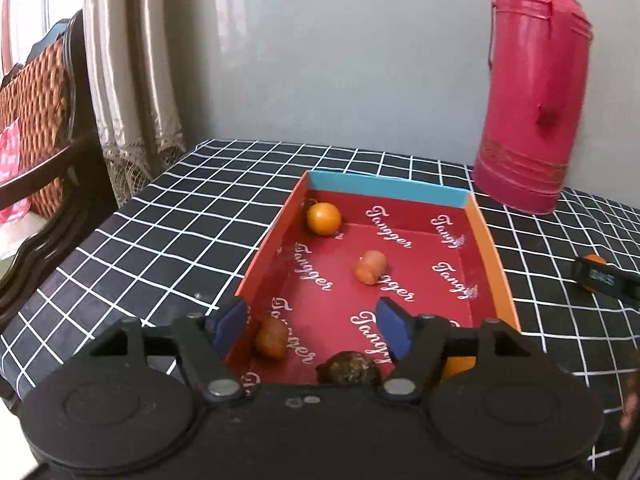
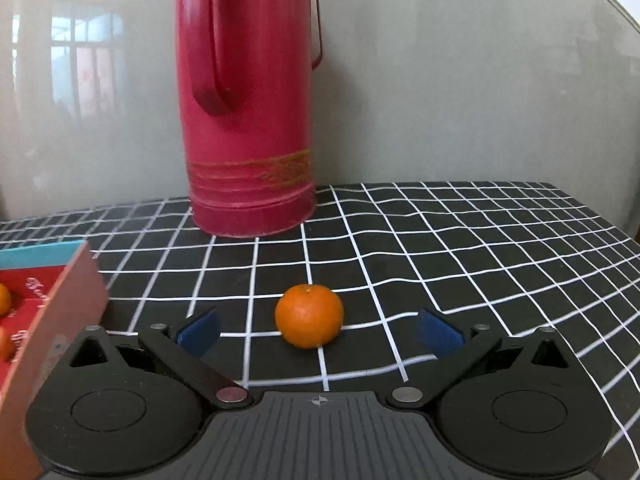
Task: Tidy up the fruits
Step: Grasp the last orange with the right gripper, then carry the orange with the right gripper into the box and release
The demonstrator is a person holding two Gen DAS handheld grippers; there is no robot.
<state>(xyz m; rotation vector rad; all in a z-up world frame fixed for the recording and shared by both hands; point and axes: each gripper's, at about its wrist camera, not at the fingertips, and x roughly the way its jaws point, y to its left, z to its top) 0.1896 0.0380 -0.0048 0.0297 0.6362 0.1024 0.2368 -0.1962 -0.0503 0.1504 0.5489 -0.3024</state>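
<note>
A shallow red box printed "Tangger" lies on the checked tablecloth. Inside it are a round orange, a small orange fruit, another orange fruit and a dark brown fruit at the near end. My left gripper is open and empty above the box's near end. In the right wrist view an orange sits on the cloth just ahead of my open, empty right gripper. The box corner shows at the left.
A tall red thermos stands behind the box, also in the right wrist view, against a grey wall. A wooden chair with a wicker back and curtains are left of the table. The table's right edge is near.
</note>
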